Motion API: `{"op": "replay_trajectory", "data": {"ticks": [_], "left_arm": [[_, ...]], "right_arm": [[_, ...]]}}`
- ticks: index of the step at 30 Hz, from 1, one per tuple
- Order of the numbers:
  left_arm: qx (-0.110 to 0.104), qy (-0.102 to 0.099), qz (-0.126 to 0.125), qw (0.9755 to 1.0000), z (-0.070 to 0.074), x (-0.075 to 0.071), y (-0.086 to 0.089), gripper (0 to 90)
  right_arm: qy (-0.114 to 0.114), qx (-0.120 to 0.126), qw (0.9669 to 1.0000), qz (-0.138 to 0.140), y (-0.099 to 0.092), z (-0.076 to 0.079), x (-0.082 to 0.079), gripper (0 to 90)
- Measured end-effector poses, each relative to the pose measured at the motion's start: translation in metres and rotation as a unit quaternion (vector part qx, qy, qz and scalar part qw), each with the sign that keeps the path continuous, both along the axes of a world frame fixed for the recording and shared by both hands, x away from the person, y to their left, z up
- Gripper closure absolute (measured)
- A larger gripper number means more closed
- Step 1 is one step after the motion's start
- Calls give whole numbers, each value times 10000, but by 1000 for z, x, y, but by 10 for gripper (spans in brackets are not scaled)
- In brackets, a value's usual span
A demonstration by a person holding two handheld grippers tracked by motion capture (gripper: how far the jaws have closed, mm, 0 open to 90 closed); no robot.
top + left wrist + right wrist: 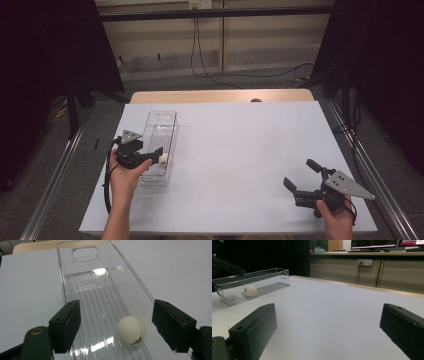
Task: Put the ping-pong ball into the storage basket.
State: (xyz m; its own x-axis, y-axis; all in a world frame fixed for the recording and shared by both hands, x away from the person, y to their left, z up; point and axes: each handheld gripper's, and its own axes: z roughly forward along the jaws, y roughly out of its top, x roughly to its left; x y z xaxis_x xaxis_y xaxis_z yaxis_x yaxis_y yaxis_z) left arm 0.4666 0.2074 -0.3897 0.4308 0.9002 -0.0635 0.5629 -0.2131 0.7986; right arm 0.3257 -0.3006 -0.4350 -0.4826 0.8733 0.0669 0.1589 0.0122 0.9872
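Observation:
A long clear plastic tray lies on the left part of the white table. A white ping-pong ball with a small printed logo rests on the tray's ribbed floor near its closer end, also the ball in the high view. My left gripper hovers over that end, jaws open, one on each side of the ball and touching neither it nor the tray walls. My right gripper is held low over the table's front right, open with nothing between its jaws; from there the tray and ball sit far left.
A tan wooden strip runs along the table's far edge. Black curtains hang at both sides and cables trail on the floor behind. A wide bare stretch of white tabletop lies between the tray and my right gripper.

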Motion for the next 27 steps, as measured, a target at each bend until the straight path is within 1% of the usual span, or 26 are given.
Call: {"op": "replay_trajectory", "data": {"ticks": [1,2,6,7,8,11,13,14,15,16,18,19,21,22,23,24,25,26,27], "left_arm": [[-46,-27,25,10000,0,-1,-1,213],[-14,-67,22,10000,1,-2,0,205],[-34,-119,42,9999,1,-7,1,156],[-89,-177,23,9998,1,-7,1,143],[-100,-233,-23,9997,1,-9,1,141],[-140,-318,-47,9994,1,-12,2,107],[-189,-414,-70,9989,0,-15,3,102],[-188,-431,-96,9988,0,-16,3,97],[-216,-490,-62,9985,-1,-17,3,92],[-210,-503,-96,9985,-1,-18,4,89],[-279,-546,-98,9981,-3,-20,5,84],[-268,-553,-129,9980,-4,-21,6,80],[-325,-633,-114,9974,-4,-23,6,73],[-353,-638,-192,9971,-4,-24,7,69],[-372,-690,-129,9968,-4,-26,6,68],[-401,-711,-201,9965,-4,-26,7,65],[-401,-746,-205,9962,-4,-27,7,62],[-444,-785,-203,9957,-4,-28,8,61],[-412,-817,-184,9956,-4,-29,8,58]], "right_arm": [[-5,-19,10000,14,0,0,0,5],[-3,-18,10000,14,0,0,0,5],[-12,2,10000,15,-1,0,0,5],[-10,4,10000,16,-1,0,0,5],[-8,5,10000,16,0,0,0,5],[-8,4,10000,17,0,0,0,5],[-9,5,10000,17,0,0,0,5],[2,21,10000,10,0,1,0,5],[-20,34,10000,-21,0,1,0,5],[-23,8,10000,20,0,1,0,5],[-10,-4,10000,36,-1,0,0,5],[1,20,10000,3,0,0,0,5],[-4,16,10000,18,0,0,0,5],[2,17,10000,21,0,0,0,5],[-5,11,10000,31,0,0,0,5],[-10,37,10000,-2,0,0,0,5],[-3,40,10000,-8,0,0,0,5],[-17,41,10000,-2,-1,0,0,5],[-14,43,10000,-6,-1,0,0,5]]}}
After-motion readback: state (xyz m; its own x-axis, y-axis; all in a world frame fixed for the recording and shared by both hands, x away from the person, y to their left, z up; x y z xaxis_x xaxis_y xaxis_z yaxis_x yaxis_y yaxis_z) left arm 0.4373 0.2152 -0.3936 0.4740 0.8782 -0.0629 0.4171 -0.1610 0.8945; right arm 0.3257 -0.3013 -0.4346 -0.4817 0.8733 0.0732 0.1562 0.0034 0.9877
